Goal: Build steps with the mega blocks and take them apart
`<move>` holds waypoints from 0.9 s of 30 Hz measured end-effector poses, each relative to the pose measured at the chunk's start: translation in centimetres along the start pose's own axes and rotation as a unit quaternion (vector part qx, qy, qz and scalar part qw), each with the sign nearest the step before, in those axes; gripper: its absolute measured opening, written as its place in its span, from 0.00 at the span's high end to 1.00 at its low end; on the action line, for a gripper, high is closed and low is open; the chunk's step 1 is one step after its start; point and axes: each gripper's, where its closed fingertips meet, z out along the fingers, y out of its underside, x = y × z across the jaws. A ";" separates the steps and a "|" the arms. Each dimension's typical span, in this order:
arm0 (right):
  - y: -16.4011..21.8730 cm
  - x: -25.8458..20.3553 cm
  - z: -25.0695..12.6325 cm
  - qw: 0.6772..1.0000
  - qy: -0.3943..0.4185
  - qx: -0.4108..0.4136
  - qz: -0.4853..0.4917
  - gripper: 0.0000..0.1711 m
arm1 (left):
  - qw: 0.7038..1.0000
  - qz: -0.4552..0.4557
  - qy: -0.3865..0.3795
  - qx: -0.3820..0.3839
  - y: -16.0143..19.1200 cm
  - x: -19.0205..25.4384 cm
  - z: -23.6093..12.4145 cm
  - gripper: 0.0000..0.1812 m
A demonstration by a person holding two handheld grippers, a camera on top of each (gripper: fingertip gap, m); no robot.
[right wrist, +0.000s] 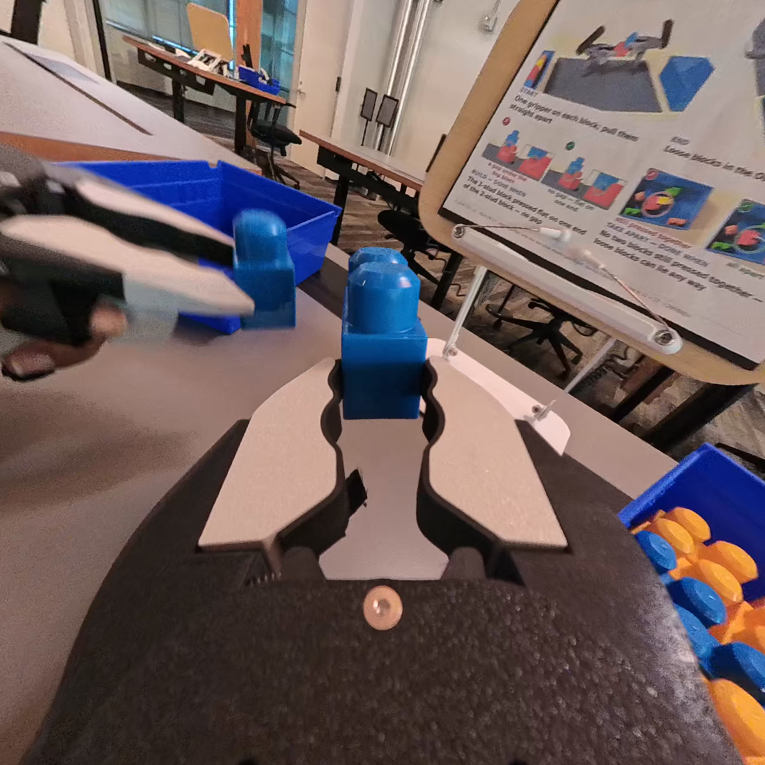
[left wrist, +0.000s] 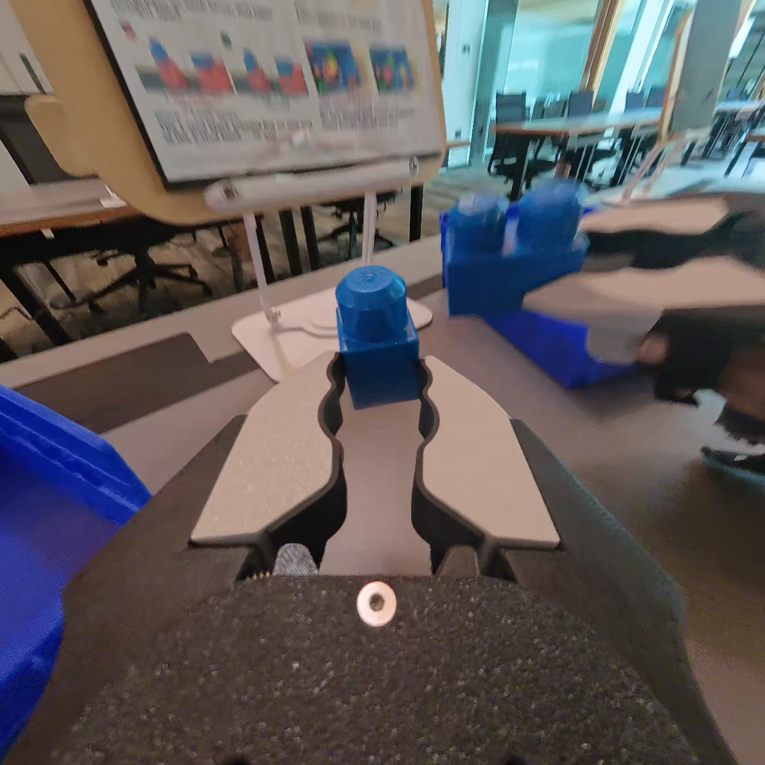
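My left gripper (left wrist: 378, 374) is shut on a blue one-stud block (left wrist: 374, 339) and holds it above the grey table (left wrist: 517, 397). My right gripper (right wrist: 383, 383) is shut on a blue two-stud block (right wrist: 383, 343), also held off the table. The two blocks are apart. In the left wrist view the two-stud block (left wrist: 513, 252) and the right gripper (left wrist: 588, 269) show blurred at the right. In the right wrist view the one-stud block (right wrist: 265, 269) and the left gripper (right wrist: 236, 273) show blurred at the left.
A blue bin (right wrist: 703, 579) at the right holds several orange and blue blocks. A second blue bin (right wrist: 232, 198) stands behind the left gripper; its corner also shows in the left wrist view (left wrist: 58, 488). An instruction board on a white stand (left wrist: 314, 314) stands at the table's far edge.
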 end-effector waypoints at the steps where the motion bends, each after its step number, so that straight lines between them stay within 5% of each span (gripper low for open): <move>1: -0.1 0.3 -0.1 1.000 0.004 0.002 0.002 0.79 | 1.000 0.000 0.002 -0.015 1.1 0.1 0.5 0.81; 14: -0.7 2.5 -1.1 0.999 0.032 0.014 0.013 0.79 | 0.975 0.018 -0.019 -0.223 10.5 -0.1 2.4 0.81; 26: -0.6 2.5 -1.1 0.999 0.031 0.011 0.012 0.79 | 0.970 0.024 0.002 -0.243 11.2 0.5 2.2 0.80; 27: -0.6 2.5 -1.1 0.999 0.031 0.012 0.013 0.79 | 0.971 0.018 0.006 -0.239 11.0 0.5 2.1 0.74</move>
